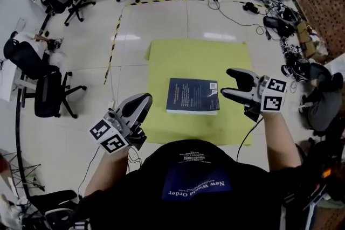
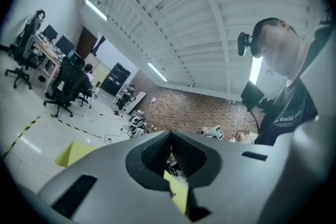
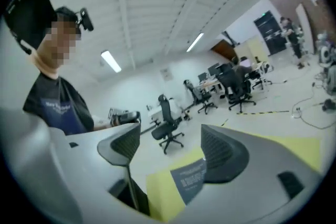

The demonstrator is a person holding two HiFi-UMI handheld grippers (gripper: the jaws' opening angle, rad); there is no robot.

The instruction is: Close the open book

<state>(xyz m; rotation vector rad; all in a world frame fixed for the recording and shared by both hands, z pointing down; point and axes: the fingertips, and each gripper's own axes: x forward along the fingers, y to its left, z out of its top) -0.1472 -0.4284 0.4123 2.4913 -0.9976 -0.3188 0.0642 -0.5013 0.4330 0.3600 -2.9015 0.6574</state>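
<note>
— How were the tongs then?
— The left gripper (image 1: 142,102) had its jaws together, empty. The right gripper (image 1: 226,82) had them wide apart, nothing between. The book (image 1: 192,96) lay closed on the yellow mat (image 1: 161,56), between the two.
— What remained?
— Little, I judged: lift both away without brushing the cover. An office chair (image 1: 46,89) stood left of the left gripper, cables (image 1: 226,2) far beyond; nothing blocked.

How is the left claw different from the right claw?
The left claw is shut tight; the right claw gapes wide open. The left claw hovers left of the closed book; the right claw hovers on its right. Both are grey, empty, and carry a marker cube.
</note>
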